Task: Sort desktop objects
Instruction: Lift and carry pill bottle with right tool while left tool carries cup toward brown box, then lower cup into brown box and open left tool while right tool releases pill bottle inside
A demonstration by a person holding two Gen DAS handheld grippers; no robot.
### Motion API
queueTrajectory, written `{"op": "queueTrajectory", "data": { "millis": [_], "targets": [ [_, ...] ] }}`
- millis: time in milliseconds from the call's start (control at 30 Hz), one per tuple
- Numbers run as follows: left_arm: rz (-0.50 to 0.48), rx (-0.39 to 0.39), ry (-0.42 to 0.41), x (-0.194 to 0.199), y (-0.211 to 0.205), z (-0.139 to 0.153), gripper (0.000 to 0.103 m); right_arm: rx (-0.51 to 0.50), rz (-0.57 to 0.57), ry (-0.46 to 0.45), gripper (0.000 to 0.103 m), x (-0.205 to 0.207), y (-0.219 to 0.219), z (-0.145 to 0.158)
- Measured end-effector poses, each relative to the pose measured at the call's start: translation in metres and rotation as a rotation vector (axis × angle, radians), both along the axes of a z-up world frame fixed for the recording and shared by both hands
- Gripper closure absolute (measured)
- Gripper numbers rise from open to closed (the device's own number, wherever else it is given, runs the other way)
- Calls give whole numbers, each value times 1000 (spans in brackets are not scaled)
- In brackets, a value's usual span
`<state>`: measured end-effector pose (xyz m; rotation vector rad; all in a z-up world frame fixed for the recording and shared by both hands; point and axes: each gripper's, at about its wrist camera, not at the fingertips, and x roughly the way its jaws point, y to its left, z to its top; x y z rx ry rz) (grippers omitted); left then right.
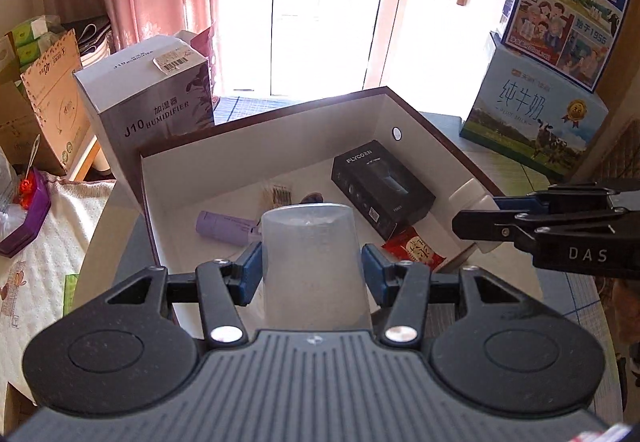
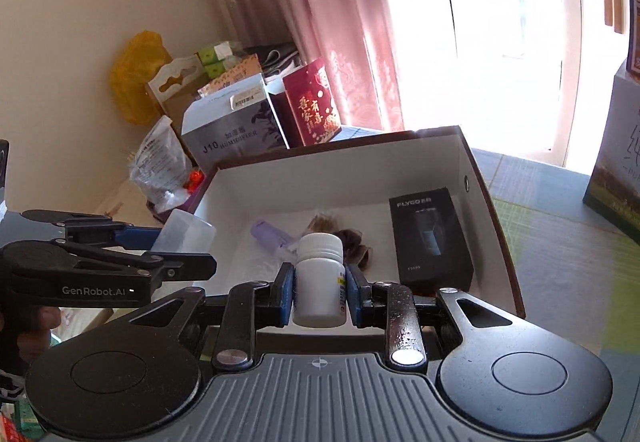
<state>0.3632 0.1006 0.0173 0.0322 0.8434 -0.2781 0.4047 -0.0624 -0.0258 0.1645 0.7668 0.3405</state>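
Note:
My left gripper (image 1: 313, 270) is shut on a translucent plastic cup (image 1: 314, 262), held just above the near side of a white-lined open box (image 1: 280, 130). In the right wrist view the cup (image 2: 184, 232) and the left gripper (image 2: 182, 248) show at the left, over the box's left wall. My right gripper (image 2: 320, 286) is shut on a white pill bottle (image 2: 320, 278) over the box's (image 2: 496, 218) near edge. The right gripper (image 1: 476, 218) enters the left wrist view from the right. In the box lie a black FLYCO carton (image 2: 430, 238), a purple tube (image 1: 226, 228), a red packet (image 1: 414, 248) and a brown scrunchie (image 2: 354, 242).
A J10 humidifier carton (image 1: 152, 98) stands behind the box's left corner, with a red gift bag (image 2: 314, 110) beside it. Two stacked milk cartons (image 1: 532, 122) stand at the right on the table. Cardboard boxes and bags crowd the far left.

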Motion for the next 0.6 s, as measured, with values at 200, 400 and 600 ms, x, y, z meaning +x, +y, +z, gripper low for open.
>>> {"op": "queueTrajectory", "data": {
  "millis": [200,400,600],
  "targets": [
    [5,-16,58,28,-5,-20,55,-58,-3,25,79,26,-1,-14],
    [12,-35,105,48,-8,-37,55,-83,-21,59,79,44,-5,-28],
    [5,-50,144,63,-14,-50,55,-101,-26,96,79,51,-12,-40]
  ]
}}
